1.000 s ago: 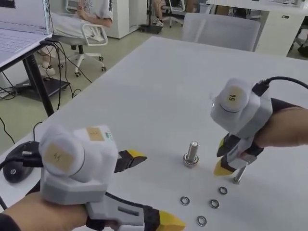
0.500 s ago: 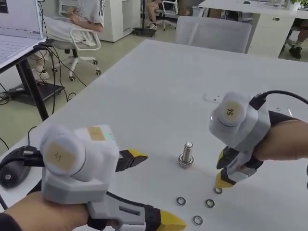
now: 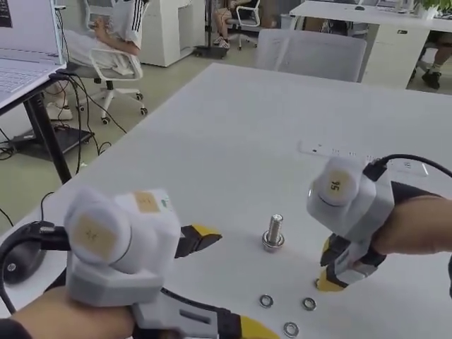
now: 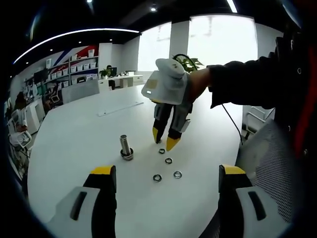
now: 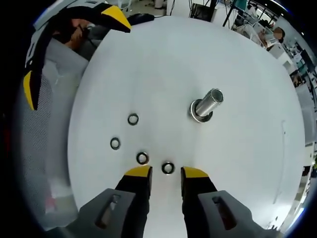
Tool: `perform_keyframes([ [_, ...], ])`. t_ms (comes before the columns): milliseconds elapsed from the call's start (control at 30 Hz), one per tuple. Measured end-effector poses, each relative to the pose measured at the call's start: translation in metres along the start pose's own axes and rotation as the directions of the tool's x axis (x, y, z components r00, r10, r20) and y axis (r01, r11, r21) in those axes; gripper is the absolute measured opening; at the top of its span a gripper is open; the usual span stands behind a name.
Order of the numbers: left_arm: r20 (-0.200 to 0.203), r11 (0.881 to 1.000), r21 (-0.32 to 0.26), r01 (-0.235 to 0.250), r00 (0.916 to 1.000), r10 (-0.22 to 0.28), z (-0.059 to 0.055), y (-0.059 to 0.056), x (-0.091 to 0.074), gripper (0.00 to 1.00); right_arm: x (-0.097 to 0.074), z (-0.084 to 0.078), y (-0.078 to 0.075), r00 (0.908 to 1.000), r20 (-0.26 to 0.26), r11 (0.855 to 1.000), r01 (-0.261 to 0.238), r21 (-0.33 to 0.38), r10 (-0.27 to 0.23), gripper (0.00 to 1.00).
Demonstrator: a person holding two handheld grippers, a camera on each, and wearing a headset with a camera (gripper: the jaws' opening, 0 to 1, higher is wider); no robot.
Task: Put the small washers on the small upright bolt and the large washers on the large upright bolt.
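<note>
Laptop [image 3: 21,63] sits far left, off the white workbench [image 3: 233,127]. Left gripper [image 3: 229,282] is at the near-left edge, hovering over the top. Its jaws are spread wide with nothing between them.

Upright bolt [image 3: 274,232] comes next, mid-table, right of the left tips and apart from them. Threaded end is up, with a wider collar at its foot. Can't tell whether that's the head or a washer already seated.

Four washers lie flat on the table on the person's side of the bolt, all apart from it and from each other. Head view, left to right:
- first washer [image 3: 266,301]
- second washer [image 3: 291,328], nearest the person
- third washer [image 3: 309,304]

Fourth washer [image 5: 168,167] is further right. Per the right gripper view, it's just ahead of the tips of the right gripper [image 3: 330,281], in line with the gap between them.

That gripper is right of the bolt, pointing steeply down at the table. Jaws are parted a little, clamping nothing. Tips are close to the surface; can't tell if they touch it.
</note>
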State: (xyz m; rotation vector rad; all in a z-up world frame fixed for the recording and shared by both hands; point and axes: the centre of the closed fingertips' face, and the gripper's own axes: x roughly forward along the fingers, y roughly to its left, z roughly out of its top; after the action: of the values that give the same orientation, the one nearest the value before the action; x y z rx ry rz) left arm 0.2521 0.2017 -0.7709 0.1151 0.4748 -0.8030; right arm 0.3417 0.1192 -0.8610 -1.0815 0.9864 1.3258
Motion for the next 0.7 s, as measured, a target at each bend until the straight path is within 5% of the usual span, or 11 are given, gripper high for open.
perform_keyframes([
  [700, 0.024, 1.0, 0.014, 0.016, 0.9996, -0.017, 0.016, 0.005, 0.005, 0.85, 0.01, -0.01, 0.001, 1.0, 0.0, 1.0, -0.005, 0.031, 0.005, 0.21],
])
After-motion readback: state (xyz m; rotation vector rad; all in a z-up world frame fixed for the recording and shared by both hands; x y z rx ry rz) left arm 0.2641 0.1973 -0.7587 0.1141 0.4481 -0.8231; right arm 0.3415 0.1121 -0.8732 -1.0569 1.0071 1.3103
